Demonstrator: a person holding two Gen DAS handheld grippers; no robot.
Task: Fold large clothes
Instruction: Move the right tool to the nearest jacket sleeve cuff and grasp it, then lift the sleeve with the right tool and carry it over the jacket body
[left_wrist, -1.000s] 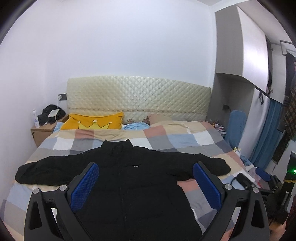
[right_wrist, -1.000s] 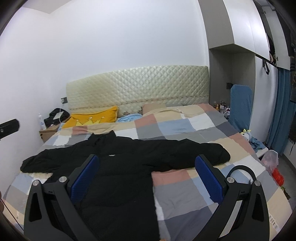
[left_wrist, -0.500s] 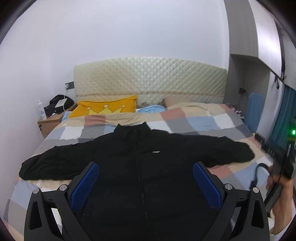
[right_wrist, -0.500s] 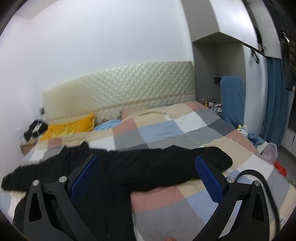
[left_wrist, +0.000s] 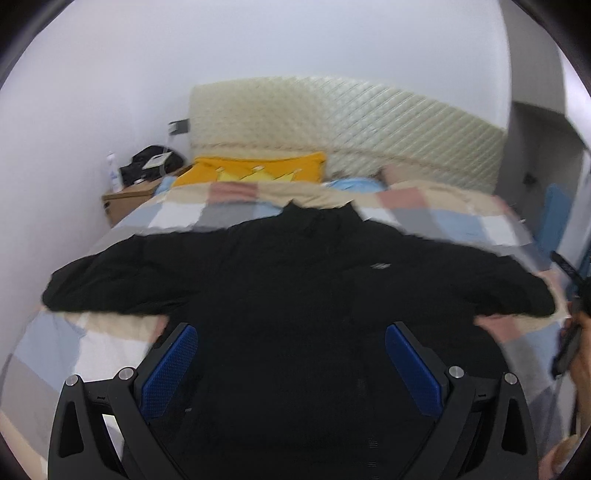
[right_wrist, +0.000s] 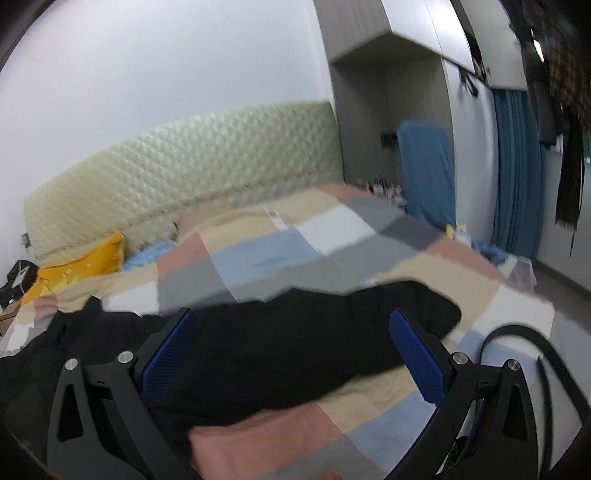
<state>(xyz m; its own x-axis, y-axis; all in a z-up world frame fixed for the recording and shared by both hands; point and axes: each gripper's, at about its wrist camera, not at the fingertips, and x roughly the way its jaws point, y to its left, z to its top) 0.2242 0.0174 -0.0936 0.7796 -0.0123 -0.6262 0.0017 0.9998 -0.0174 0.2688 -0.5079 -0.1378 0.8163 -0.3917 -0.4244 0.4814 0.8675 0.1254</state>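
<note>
Motion blur smears the black jacket (right_wrist: 295, 339), its hem cut off below.

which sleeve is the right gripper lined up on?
The right gripper, open, frames the black jacket's sleeve on the wardrobe side, cuff toward the blue curtain. The other sleeve points toward the nightstand.

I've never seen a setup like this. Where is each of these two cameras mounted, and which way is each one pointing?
Left wrist: sits on the left gripper, open, looking over the black jacket toward the headboard; a hand shows at right.
Right wrist: sits on the right gripper, open, aimed at the jacket's sleeve; only its fingers show.
Shared: jacket, checked quilt, yellow pillow, headboard.
</note>
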